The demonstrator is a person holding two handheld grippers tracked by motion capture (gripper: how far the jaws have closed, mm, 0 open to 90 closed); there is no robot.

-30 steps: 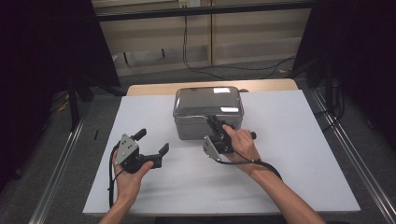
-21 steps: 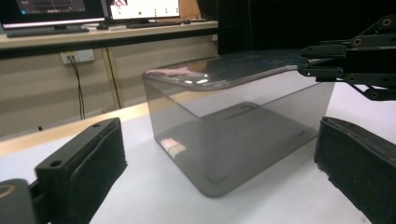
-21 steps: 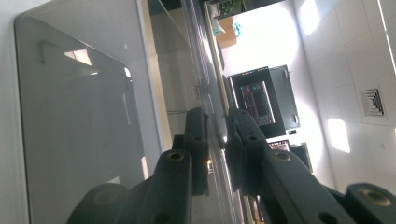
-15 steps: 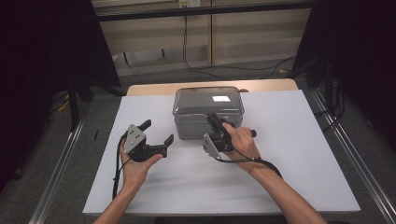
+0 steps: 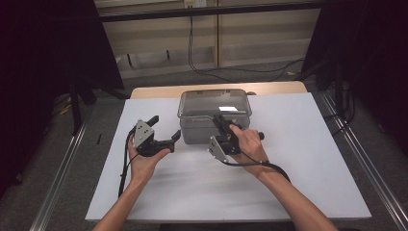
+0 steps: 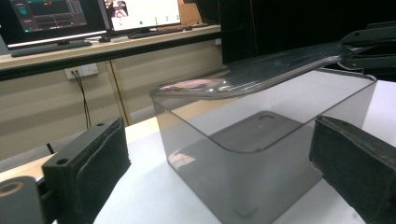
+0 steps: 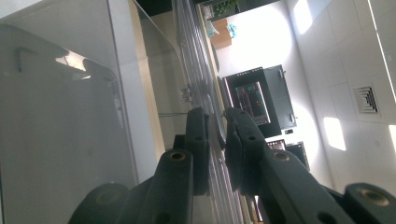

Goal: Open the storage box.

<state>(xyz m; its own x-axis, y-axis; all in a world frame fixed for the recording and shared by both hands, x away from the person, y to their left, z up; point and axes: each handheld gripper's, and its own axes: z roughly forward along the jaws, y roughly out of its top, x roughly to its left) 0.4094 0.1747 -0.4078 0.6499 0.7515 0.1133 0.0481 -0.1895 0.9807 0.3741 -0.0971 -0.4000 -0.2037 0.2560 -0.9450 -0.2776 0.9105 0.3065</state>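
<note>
A clear grey plastic box (image 5: 192,126) with a lid (image 5: 215,102) stands at the back middle of the white table (image 5: 298,159). My right gripper (image 5: 219,120) is shut on the lid's front edge; in the right gripper view the jaws (image 7: 217,140) pinch the thin lid (image 7: 191,56) beside the box wall (image 7: 56,116). The lid (image 6: 261,70) is tilted up at that side, off the box (image 6: 261,154). My left gripper (image 5: 166,127) is open just left of the box, and its jaws (image 6: 219,186) straddle the near corner without touching it.
A wooden strip (image 5: 159,91) edges the table's far side, with cables on the floor behind it. Metal rails (image 5: 62,178) run along both sides of the table. Monitors (image 6: 51,18) stand on a bench beyond.
My left gripper has moved right and forward toward the box's left side, still open. The right gripper has stayed on the lid's edge.
</note>
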